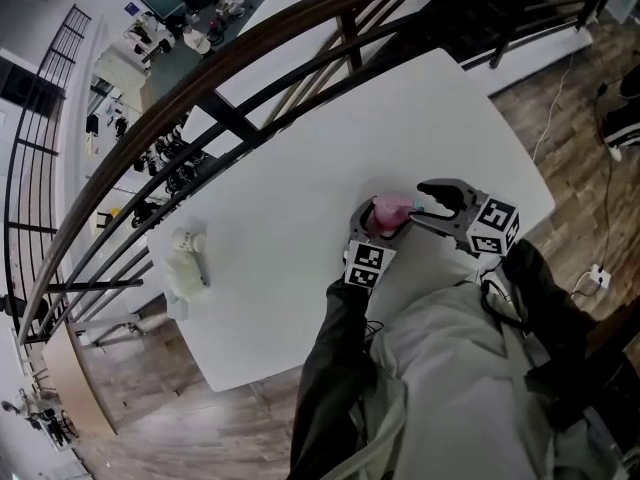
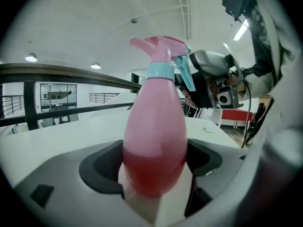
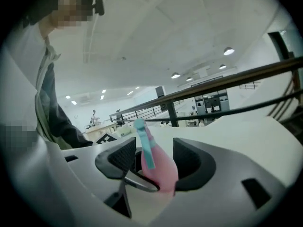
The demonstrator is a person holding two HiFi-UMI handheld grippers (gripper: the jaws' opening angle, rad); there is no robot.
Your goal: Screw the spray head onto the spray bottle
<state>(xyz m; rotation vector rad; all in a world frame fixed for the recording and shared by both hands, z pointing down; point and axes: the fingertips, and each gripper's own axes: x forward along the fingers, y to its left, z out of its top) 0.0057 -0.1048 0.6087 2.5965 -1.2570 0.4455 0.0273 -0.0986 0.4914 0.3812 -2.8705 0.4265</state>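
A pink spray bottle stands upright near the front of the white table. My left gripper is shut on its rounded lower body, and both dark pads press its sides. On top sits the pink spray head, with a light blue collar and a blue trigger. My right gripper reaches in from the right at head height. The spray head sits between its pads, which press on it, and the blue trigger faces that camera.
A white crumpled object lies near the table's left edge. A dark curved railing runs behind the table. Wooden floor lies to the right. The person's dark sleeves come in from the bottom.
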